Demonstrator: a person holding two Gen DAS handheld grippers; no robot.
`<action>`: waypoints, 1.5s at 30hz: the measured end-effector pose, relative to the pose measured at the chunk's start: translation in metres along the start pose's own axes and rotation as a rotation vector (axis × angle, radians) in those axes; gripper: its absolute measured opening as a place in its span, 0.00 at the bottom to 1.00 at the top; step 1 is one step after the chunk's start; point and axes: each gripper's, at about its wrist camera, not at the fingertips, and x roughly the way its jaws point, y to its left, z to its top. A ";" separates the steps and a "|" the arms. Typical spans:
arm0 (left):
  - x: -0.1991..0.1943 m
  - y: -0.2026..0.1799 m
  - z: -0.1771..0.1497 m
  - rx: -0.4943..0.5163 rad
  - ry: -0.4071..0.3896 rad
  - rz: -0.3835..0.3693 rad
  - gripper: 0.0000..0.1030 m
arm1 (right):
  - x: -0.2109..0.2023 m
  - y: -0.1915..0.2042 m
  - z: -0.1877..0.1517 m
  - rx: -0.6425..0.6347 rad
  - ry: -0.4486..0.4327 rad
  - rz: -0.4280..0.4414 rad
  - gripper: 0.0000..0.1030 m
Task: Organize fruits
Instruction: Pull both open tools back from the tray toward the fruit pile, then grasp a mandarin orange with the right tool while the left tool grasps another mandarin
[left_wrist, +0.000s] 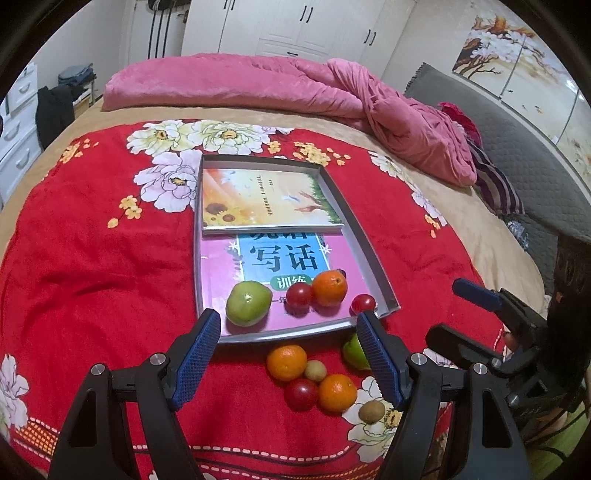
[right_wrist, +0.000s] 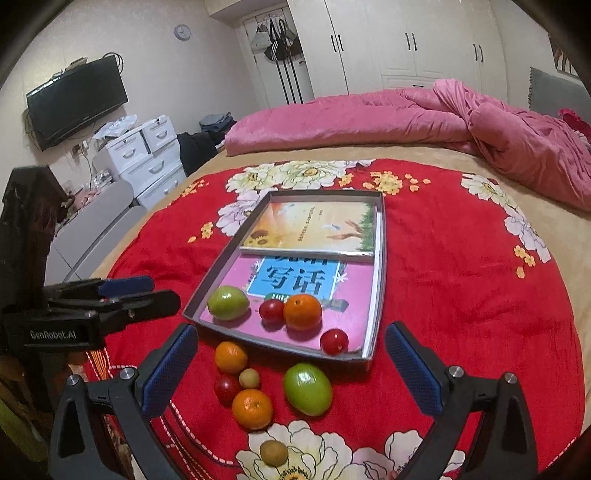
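Left tool (left_wrist: 288, 332): both blue-padded fingers (left_wrist: 197, 356) spread wide apart, nothing between them, pointing toward 12 o'clock. Right tool (right_wrist: 291, 354): fingers (right_wrist: 170, 369) likewise spread wide and empty, pointing toward 12 o'clock. Each tool appears in the other's view: the right at 3 o'clock of the left camera, the left at 9 o'clock of the right camera.

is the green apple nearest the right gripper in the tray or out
Out: the green apple lies on the red blanket, just outside the tray's near wall.
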 end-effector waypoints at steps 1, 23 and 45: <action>0.000 -0.001 0.000 0.001 -0.001 -0.001 0.75 | 0.000 0.000 -0.001 -0.003 0.003 -0.003 0.99; -0.007 0.004 -0.010 -0.003 0.009 0.013 0.75 | -0.002 0.013 -0.026 -0.060 0.047 -0.013 0.99; 0.006 0.007 -0.023 0.018 0.084 0.045 0.75 | 0.004 0.030 -0.038 -0.110 0.084 0.013 0.99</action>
